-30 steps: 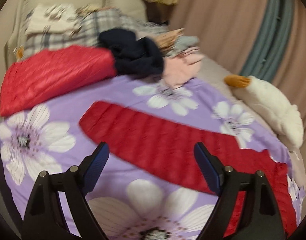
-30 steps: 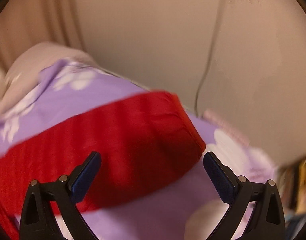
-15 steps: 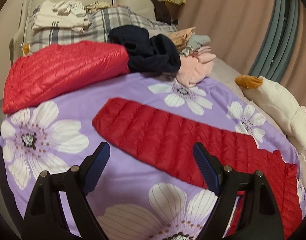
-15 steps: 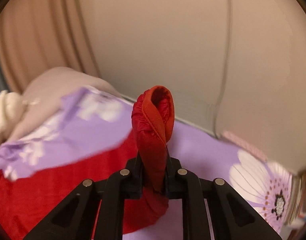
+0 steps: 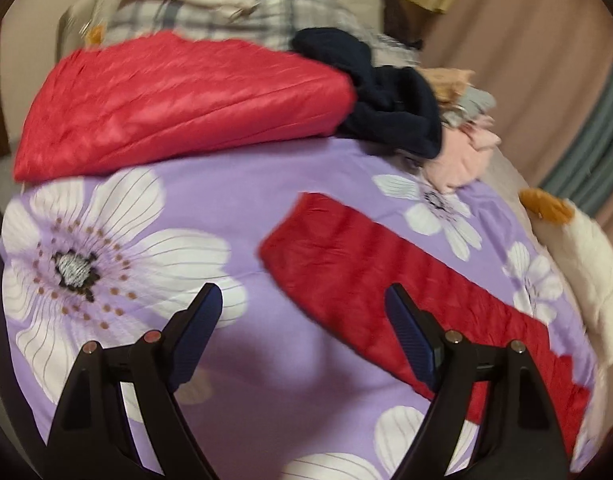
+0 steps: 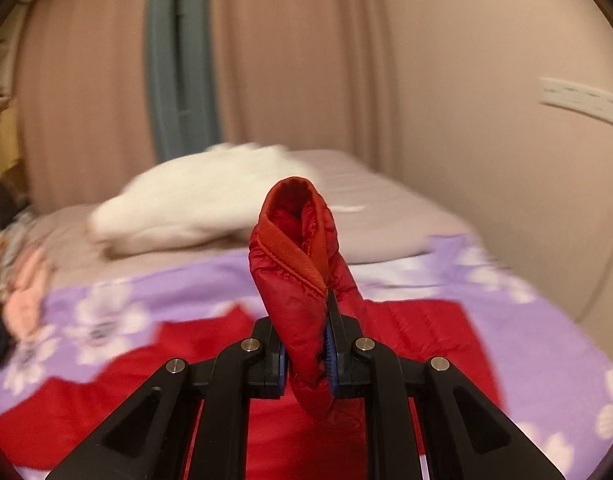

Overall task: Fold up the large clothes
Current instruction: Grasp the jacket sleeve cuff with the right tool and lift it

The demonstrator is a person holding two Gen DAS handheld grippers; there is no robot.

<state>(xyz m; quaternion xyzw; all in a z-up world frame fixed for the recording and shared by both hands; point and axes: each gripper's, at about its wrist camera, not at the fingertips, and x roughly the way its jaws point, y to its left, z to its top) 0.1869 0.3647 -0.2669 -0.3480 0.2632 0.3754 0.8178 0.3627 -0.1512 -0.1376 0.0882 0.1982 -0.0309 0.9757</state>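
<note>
A dark red quilted down jacket (image 5: 386, 280) lies spread on the purple flowered bedsheet (image 5: 226, 208), one sleeve stretched toward the upper left. My left gripper (image 5: 304, 320) is open and empty, hovering above the sheet beside that sleeve's end. In the right wrist view my right gripper (image 6: 306, 352) is shut on a cuff of the red jacket (image 6: 298, 272), which stands up between the fingers. The jacket's body (image 6: 406, 320) lies flat behind it.
A folded bright red jacket (image 5: 178, 96) lies at the far side with a navy garment (image 5: 386, 88), pink and grey clothes (image 5: 462, 156) and plaid bedding (image 5: 226, 20). A white plush goose (image 5: 586, 264) lies at the right edge; it also shows in the right wrist view (image 6: 194, 204). Curtains and wall stand behind.
My right gripper has closed on the jacket cuff and lifted it, swinging left toward the curtains. My left gripper has shifted left and lower toward the sleeve end, staying open.
</note>
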